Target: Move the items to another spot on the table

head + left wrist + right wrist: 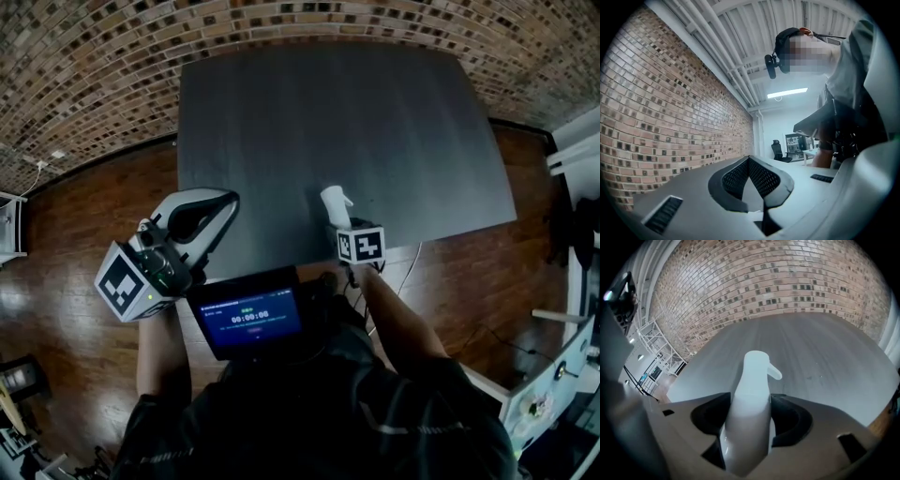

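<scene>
A: Nearest the body, at 6 o'clock in the head view, what shows?

B: A small lit screen (255, 317) on the person's chest; a bare forearm (161, 352) runs out toward 8 o'clock, another toward 1 o'clock.

A: And the left gripper (223, 202)?

B: It sits at 8 o'clock from the screen, over the wooden floor (75, 216) beside the table's near-left corner; its marker cube (126, 286) faces up. In the left gripper view its pads (736, 178) meet at the tips with nothing between them; it points up at a brick wall (670, 108) and the ceiling.

A: The right gripper (751, 416)?

B: It stands at 1 o'clock from the screen; its jaws are spread wide and pressed against both sides of a white spray bottle (752, 380), so it has hold of it.

A: Where is that bottle?

B: At the 6 o'clock edge of the dark grey table (375, 122), upright, nozzle toward 3 o'clock; whether its base touches the tabletop I cannot tell.

A: Farther out?

B: Bare tabletop toward 12 o'clock; beyond it, patterned brick (94, 56).
</scene>
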Motion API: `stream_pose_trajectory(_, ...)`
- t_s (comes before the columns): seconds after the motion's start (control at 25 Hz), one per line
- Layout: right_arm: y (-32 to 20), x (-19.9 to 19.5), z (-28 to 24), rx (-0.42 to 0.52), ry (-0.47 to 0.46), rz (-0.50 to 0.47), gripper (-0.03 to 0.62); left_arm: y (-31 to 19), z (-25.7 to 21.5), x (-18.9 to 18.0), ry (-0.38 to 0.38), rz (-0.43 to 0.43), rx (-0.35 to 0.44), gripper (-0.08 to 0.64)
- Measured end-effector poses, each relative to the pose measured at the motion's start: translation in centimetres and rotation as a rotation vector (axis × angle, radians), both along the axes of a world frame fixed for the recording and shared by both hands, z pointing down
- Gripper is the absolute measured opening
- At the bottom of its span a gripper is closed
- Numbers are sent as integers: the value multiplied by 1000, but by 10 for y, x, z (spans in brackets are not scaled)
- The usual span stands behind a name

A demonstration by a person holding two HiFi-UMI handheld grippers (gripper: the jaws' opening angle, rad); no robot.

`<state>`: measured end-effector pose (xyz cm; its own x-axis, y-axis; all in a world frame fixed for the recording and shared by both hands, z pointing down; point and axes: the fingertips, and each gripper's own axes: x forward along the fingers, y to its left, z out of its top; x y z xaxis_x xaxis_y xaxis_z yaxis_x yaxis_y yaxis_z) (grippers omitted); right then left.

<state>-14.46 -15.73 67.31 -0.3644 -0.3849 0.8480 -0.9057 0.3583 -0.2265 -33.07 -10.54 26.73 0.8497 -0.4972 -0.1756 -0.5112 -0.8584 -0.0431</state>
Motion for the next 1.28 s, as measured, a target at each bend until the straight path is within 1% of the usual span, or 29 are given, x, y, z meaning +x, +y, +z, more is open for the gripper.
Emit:
stream_pose_trajectory(0.16, 3, 1, 7, -27, 20, -1, 278, -3, -13, 6, -1, -8, 17, -6)
stream_pose_trajectory(0.36, 5, -5, 12, -52, 10, 0, 282, -5, -17, 1, 10, -41, 17, -6)
stream_pose_trajectory(0.68, 3, -13, 15, -59, 28, -58, 288, -7, -19, -2, 19, -59, 19, -6)
stream_pose_trajectory(0.76, 1, -12, 15, -57, 39, -53, 305, -6, -19, -2, 24, -57, 13, -6)
stream_pose_trajectory(0.88, -1, -5, 11, -46, 45, -28, 332, -2, -29, 0, 54, -49, 11, -6)
stream_pose_trajectory(1.04, -5, 0, -5, -12, 5, 3, 337, -5, -32, 0, 43, -45, 26, -6)
stream_pose_trajectory(1.16, -5, 4, -26, 28, -32, 28, 337, -4, -28, 0, 50, -12, 0, -6)
stream_pose_trajectory(1.2, -5, 7, -35, 40, -46, 39, 337, -4, -30, 1, 54, -2, 2, -6)
stream_pose_trajectory(1.28, -2, 15, -53, 69, -77, 67, 337, -6, -38, 5, 66, 12, 34, -6)
